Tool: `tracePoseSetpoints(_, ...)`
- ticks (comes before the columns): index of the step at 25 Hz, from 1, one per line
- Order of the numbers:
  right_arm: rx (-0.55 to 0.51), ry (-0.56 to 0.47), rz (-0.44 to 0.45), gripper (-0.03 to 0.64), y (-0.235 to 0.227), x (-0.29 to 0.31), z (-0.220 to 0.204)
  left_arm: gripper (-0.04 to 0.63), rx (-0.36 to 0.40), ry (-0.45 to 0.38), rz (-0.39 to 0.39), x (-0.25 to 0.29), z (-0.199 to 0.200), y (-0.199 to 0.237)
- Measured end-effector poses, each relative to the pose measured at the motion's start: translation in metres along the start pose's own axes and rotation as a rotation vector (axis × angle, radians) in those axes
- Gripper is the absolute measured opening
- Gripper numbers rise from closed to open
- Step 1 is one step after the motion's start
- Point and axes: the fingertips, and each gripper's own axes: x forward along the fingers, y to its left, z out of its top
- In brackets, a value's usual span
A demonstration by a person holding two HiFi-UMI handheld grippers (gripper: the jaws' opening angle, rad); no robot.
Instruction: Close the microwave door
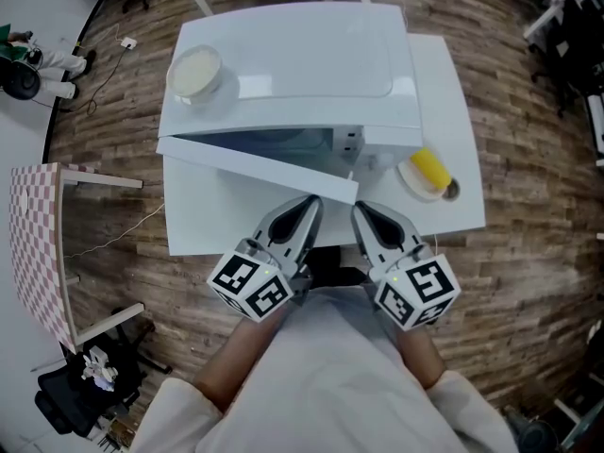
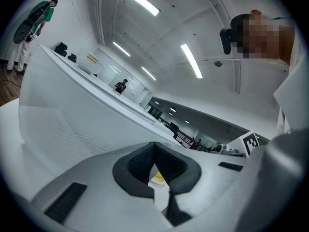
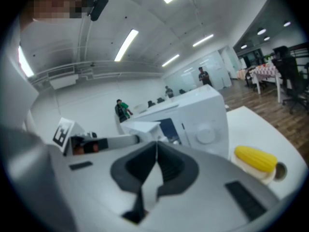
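A white microwave [image 1: 302, 64] stands on a white table [image 1: 453, 102]. Its door [image 1: 255, 163] hangs partly open, swung out toward me, with the dark cavity [image 1: 274, 140] showing behind it. Just short of the door's free edge, my left gripper [image 1: 311, 201] is shut with nothing in it. My right gripper [image 1: 360, 208] sits beside it, also shut and empty. In the left gripper view the door [image 2: 72, 115] fills the left side, beyond the closed left gripper [image 2: 154, 146]. Past the right gripper [image 3: 156, 144] in its own view stand the microwave [image 3: 203, 115] and the door's edge [image 3: 140, 127].
A corn cob [image 1: 429, 168] lies on a small plate [image 1: 412, 182] to the microwave's right, with the corn cob [image 3: 255, 158] also in the right gripper view. A pale bowl [image 1: 195, 72] rests on the microwave. A checkered table [image 1: 38, 243] is at left. Wood floor surrounds.
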Motion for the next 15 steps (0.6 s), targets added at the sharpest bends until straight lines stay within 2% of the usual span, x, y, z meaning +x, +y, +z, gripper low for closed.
tracePoseSetpoints(7,-0.007,0.001,-0.008,0.023,-0.006,0.004,0.004,0.018,-0.022,-0.021,-0.006,0.002,0.005,0.003)
tracePoseSetpoints(15,-0.027,0.006,-0.013,0.023,-0.012,0.008,0.01,0.018,-0.01,-0.019,-0.01,0.006,0.007,0.002)
